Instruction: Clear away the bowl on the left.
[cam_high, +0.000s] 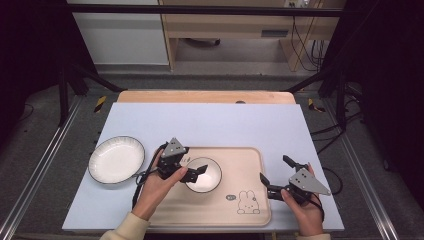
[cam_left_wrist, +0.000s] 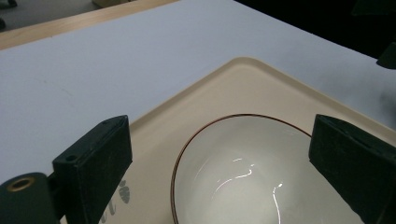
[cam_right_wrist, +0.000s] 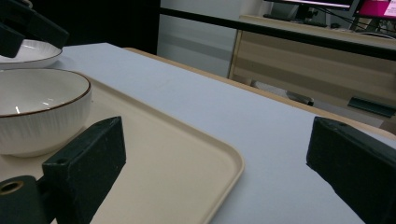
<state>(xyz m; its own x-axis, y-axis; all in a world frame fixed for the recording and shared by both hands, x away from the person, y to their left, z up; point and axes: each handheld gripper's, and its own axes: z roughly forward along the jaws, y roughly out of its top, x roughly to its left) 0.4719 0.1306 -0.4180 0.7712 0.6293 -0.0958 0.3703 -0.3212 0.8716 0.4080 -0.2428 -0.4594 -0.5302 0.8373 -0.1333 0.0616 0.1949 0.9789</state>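
A white bowl (cam_high: 205, 175) with a thin brown rim stands on a beige tray (cam_high: 245, 165) that has a rabbit drawn near its front. My left gripper (cam_high: 200, 171) hovers at the bowl's left rim. Its jaws stand wide apart in the left gripper view (cam_left_wrist: 222, 135), with the bowl (cam_left_wrist: 243, 182) low between them and untouched. My right gripper (cam_high: 275, 170) rests at the tray's right edge, open with nothing between its jaws (cam_right_wrist: 215, 135). The right gripper view has the bowl (cam_right_wrist: 42, 109) at far left on the tray (cam_right_wrist: 177, 158).
A white plate (cam_high: 116, 159) with a dark rim lies on the pale blue mat (cam_high: 210, 125) left of the tray. A wooden table edge (cam_high: 205, 96) runs behind the mat. Cabinets and cables stand beyond the table.
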